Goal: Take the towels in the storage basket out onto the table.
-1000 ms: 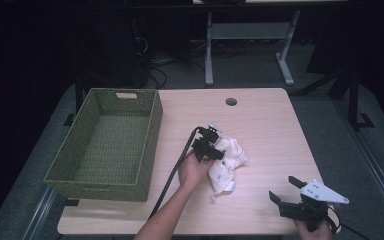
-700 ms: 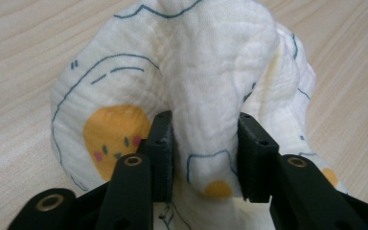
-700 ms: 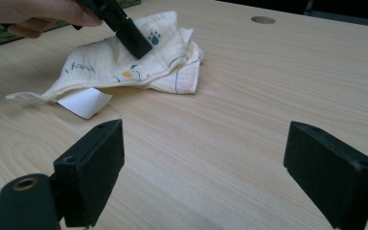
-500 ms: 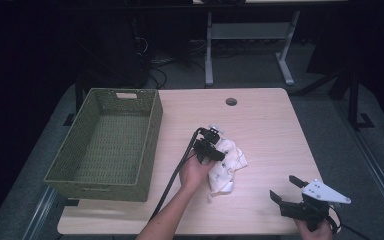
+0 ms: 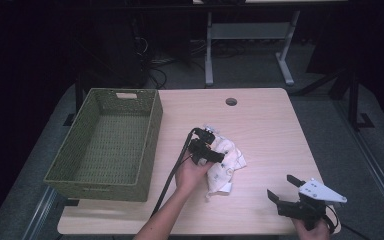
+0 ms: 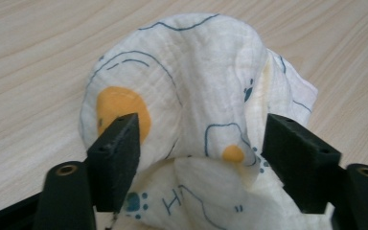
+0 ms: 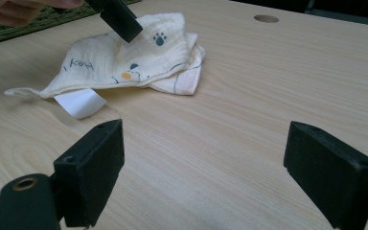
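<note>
Cream muslin cloth point(image 5: 224, 162), printed with blue paw marks and orange spots, lies crumpled on the table point(image 5: 265, 120), just right of the green woven basket point(image 5: 105, 142). The left gripper point(image 6: 199, 143) straddles its bunched fold, jaws wide apart, seemingly brushing the fabric. The right gripper point(image 5: 286, 192) rests well right of the basket, jaws spread and empty.

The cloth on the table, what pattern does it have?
Cream cloth with orange blobs, blue line drawings and paw prints; clearest in the left gripper view.
</note>
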`<state>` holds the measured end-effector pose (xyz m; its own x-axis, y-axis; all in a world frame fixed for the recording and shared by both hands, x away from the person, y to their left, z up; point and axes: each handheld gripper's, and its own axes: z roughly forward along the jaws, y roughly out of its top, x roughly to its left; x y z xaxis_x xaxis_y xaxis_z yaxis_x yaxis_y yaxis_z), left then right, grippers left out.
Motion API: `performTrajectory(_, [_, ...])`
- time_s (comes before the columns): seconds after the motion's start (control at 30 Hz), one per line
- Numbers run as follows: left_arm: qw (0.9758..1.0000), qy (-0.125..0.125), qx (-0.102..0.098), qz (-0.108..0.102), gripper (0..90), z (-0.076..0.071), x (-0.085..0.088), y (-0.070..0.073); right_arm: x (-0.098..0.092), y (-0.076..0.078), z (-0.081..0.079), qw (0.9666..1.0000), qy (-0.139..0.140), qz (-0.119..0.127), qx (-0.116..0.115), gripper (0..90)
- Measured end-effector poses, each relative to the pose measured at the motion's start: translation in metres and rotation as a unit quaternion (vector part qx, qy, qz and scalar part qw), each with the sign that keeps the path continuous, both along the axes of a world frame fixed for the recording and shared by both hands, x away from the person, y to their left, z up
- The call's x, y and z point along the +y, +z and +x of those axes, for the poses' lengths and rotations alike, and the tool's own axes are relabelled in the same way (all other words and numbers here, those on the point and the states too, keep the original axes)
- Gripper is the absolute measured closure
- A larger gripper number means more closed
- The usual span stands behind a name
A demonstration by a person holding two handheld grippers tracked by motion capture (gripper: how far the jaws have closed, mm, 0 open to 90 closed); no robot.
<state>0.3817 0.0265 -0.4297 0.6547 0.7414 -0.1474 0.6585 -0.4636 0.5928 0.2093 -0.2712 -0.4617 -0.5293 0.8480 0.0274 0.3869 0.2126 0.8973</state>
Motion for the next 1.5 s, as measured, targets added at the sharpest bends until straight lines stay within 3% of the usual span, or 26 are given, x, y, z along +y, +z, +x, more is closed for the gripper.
performTrajectory(0.43, [0.9998,-0.016,-0.002,-0.009,26.7,-0.008,0.008,0.006,-0.001,-0.002,0.001,1.0000,0.001,-0.006,0.006,13.5])
performTrajectory(0.7, [0.9990,-0.042,-0.015,0.002,25.6,-0.020,0.008,0.010,0.000,-0.004,0.005,0.9999,-0.003,-0.009,0.014,13.5])
performTrajectory(0.8, [0.9991,-0.038,-0.015,-0.010,25.2,-0.023,0.010,0.011,0.000,-0.005,0.006,0.9999,-0.004,-0.007,0.015,13.5])
performTrajectory(1.03, [0.9990,-0.039,-0.014,-0.015,24.1,-0.027,0.019,0.013,-0.001,-0.006,0.007,0.9998,-0.002,-0.007,0.019,13.5])
performTrajectory(1.2, [0.9988,-0.043,-0.020,-0.008,23.8,-0.034,0.027,0.015,0.000,-0.006,0.006,0.9998,-0.003,-0.009,0.018,13.5])
performTrajectory(1.5, [0.9986,-0.043,-0.025,-0.020,23.9,-0.044,0.041,0.014,0.001,-0.007,0.007,0.9996,-0.001,-0.018,0.020,13.5])
